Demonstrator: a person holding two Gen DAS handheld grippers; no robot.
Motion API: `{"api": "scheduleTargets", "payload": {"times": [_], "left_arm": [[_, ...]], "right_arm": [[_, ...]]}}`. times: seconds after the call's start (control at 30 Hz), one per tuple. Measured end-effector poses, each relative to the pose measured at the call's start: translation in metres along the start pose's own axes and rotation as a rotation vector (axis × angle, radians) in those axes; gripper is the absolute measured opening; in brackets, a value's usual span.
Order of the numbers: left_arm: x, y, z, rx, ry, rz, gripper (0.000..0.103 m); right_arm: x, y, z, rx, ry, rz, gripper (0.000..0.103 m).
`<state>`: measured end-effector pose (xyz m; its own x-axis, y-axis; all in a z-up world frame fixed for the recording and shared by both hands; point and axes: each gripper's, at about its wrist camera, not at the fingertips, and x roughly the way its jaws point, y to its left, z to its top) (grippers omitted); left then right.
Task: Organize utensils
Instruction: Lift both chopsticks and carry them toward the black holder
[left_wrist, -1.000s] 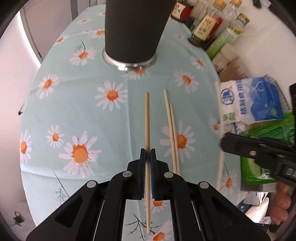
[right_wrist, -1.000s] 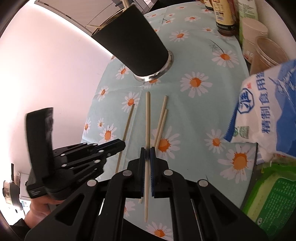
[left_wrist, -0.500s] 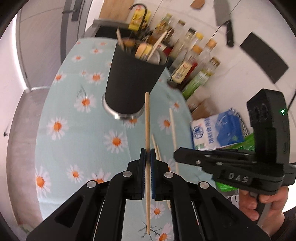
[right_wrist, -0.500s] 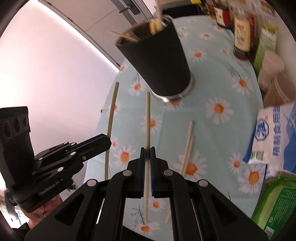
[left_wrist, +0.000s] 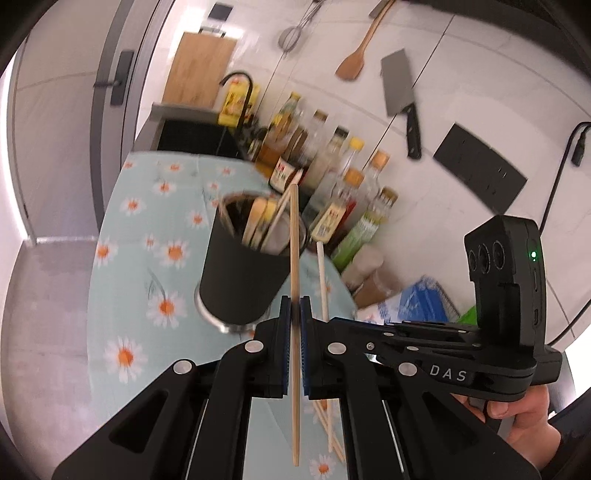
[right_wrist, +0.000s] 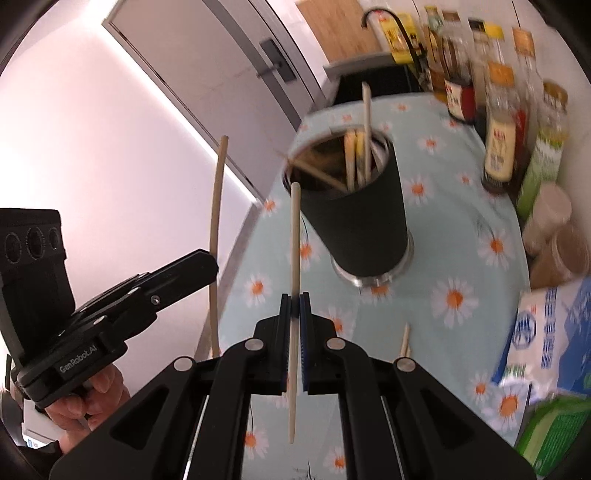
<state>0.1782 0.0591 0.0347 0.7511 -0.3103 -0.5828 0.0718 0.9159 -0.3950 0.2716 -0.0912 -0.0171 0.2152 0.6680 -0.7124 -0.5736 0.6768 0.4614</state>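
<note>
My left gripper (left_wrist: 294, 314) is shut on a wooden chopstick (left_wrist: 294, 258) and holds it up in the air; its tip points at the black utensil cup (left_wrist: 243, 280), which holds several utensils. My right gripper (right_wrist: 294, 306) is shut on another chopstick (right_wrist: 294, 240), raised near the same cup (right_wrist: 354, 221). The left gripper with its chopstick (right_wrist: 216, 206) shows at the left of the right wrist view. The right gripper (left_wrist: 406, 343) with its chopstick (left_wrist: 321, 273) shows at the right of the left wrist view. Two more chopsticks (left_wrist: 328, 428) lie on the daisy tablecloth (left_wrist: 147, 229).
Several sauce and oil bottles (left_wrist: 332, 192) stand behind the cup by the wall. A blue and white bag (right_wrist: 546, 332) and a green pack (right_wrist: 554, 435) lie at the right. Plastic jars (right_wrist: 554, 229) stand near the bottles. A cleaver and a wooden spatula hang on the wall.
Both grippers have lifted their chopsticks off the tablecloth and risen well above it. The cup's open top has come into view and the chopstick tips now point toward it.
</note>
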Motion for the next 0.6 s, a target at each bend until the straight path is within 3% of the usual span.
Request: {"api": "scheduleTargets", "payload": {"times": [0.37,0.6], "left_arm": [[-0.001,-0.002,0.057,0.075,-0.185,-0.006,0.004],[0.013,0.008,0.088,0.073,-0.263,0.018,0.004]], "right_arm": [[-0.023,-0.007,0.063,-0.044,-0.214,0.048,0.006],[-0.029,-0.007,0.097,-0.11,-0.379,0.014,0.006]]}}
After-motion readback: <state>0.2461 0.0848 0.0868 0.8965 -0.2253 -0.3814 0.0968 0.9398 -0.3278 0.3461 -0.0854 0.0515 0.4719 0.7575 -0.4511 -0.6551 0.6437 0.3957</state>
